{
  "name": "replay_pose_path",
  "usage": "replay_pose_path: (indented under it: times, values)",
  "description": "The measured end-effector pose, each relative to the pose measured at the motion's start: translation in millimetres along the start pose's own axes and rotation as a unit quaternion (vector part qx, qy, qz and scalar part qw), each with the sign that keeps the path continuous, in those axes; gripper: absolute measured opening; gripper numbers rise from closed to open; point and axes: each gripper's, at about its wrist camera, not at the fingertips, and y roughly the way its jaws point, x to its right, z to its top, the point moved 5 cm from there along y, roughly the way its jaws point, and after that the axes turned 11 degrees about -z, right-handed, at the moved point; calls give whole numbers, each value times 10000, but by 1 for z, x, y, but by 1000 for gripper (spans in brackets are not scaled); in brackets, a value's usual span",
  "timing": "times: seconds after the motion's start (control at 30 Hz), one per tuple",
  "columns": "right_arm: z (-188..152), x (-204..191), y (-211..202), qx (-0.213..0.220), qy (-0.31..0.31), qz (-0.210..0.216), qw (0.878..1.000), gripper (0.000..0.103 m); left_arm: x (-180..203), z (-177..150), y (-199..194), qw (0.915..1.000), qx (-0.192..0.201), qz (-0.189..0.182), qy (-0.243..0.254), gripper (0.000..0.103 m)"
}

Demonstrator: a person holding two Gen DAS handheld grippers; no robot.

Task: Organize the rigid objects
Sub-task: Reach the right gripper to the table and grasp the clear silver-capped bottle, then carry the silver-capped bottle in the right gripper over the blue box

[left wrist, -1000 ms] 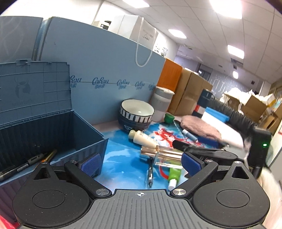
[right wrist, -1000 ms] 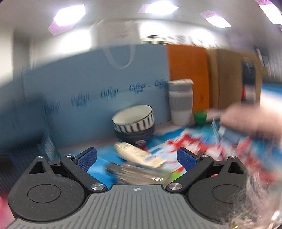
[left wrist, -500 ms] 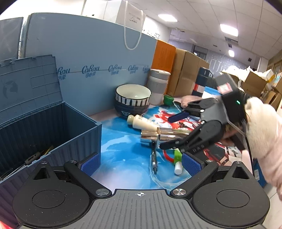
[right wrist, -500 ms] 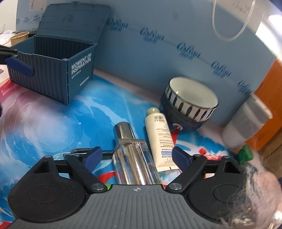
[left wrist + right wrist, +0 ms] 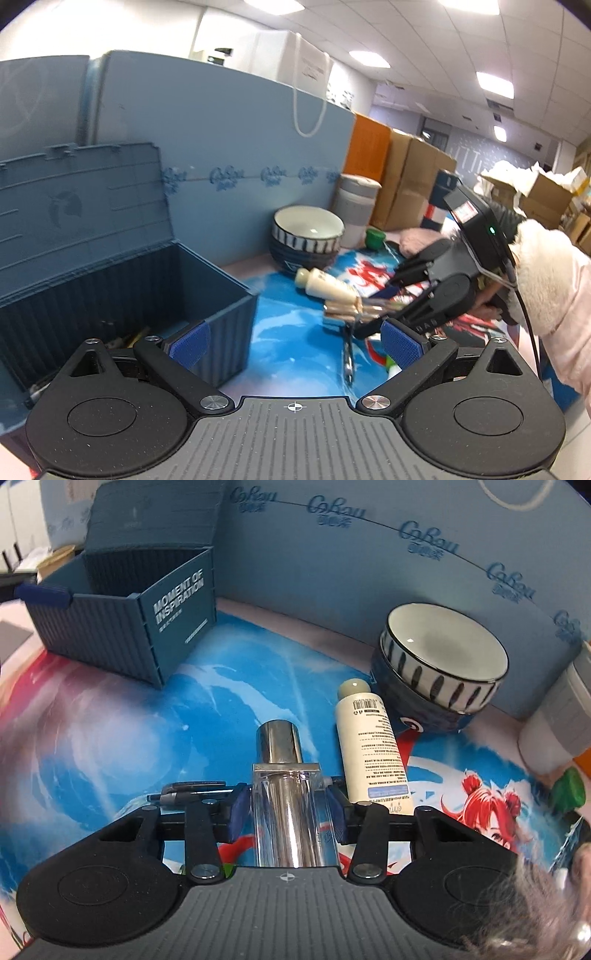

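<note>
Right claw (image 5: pixel 288 808) grasps the clear bottle (image 5: pixel 291 812), which lies on the tabletop (image 5: pixel 110 738) between a pen (image 5: pixel 192 794) and a cream tube (image 5: pixel 373 749). Left claw (image 5: pixel 295 343) is released, near the open box (image 5: pixel 147 288).

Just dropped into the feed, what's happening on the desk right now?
The right gripper has its pads closed on the clear glass bottle lying on the mat, beside the cream tube and in front of the bowl. The left gripper is open and empty, next to the open blue storage box, which already holds some pens.
</note>
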Motion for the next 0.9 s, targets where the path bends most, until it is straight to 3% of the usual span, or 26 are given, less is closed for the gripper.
replay_pose_path:
  times: [0.13, 0.27, 0.43, 0.67, 0.9]
  values:
    - [2, -3, -9, 85, -87, -72, 9999, 35, -11, 8, -13, 9996, 218, 109, -124, 100]
    - [5, -8, -28, 296, -254, -234, 9990, 34, -29, 17, -32, 9973, 485, 472, -284, 100]
    - [22, -15, -65, 829, -395, -499, 9945, 34, -51, 24, -53, 9929, 764, 738, -542, 101]
    - [70, -43, -111, 2046, -543, -513, 9760, 34, -80, 26, -69, 9866, 933, 973, -924, 102]
    - [125, -101, -105, 2593, -1225, -260, 9576, 34, -98, 25, -81, 9816, 981, 1184, -1129, 102]
